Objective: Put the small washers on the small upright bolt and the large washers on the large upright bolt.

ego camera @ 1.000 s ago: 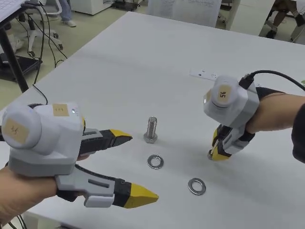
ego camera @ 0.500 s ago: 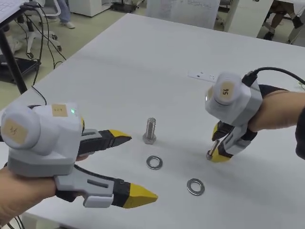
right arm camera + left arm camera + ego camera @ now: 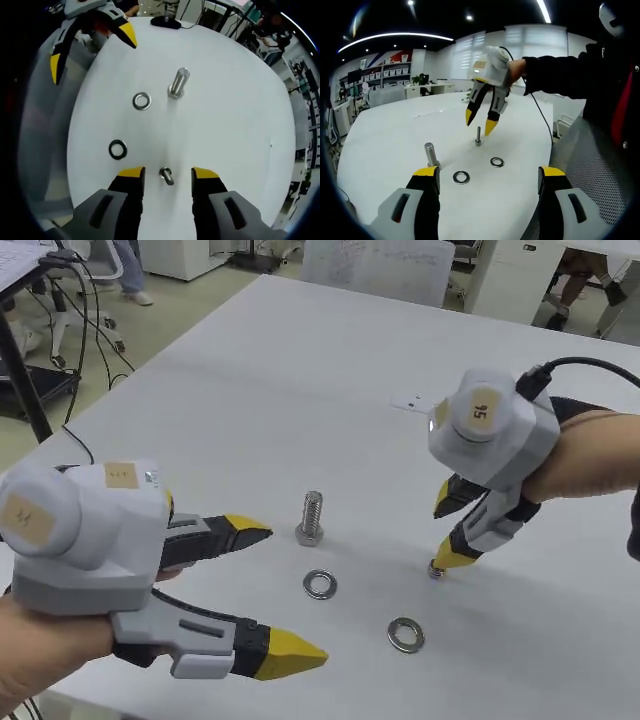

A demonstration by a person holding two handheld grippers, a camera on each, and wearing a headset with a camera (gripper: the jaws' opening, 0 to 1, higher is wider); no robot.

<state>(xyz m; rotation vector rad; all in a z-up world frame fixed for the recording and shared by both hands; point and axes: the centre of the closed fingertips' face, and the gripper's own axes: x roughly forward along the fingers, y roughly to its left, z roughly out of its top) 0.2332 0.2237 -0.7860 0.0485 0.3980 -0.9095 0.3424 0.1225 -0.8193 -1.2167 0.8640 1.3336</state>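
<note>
Look, the right gripper hangs part-open, jaws flanking the small bolt; the left gripper gapes wide, empty, at the table's near edge.

Bolts: 2, both upright on the white surface, one large bolt and one small bolt. Washers: 2, both flat on the surface, none on a bolt: first washer, second washer; sizes look alike, cannot tell small from large. Tongs: 2 pairs, left tongs, right tongs.
</note>
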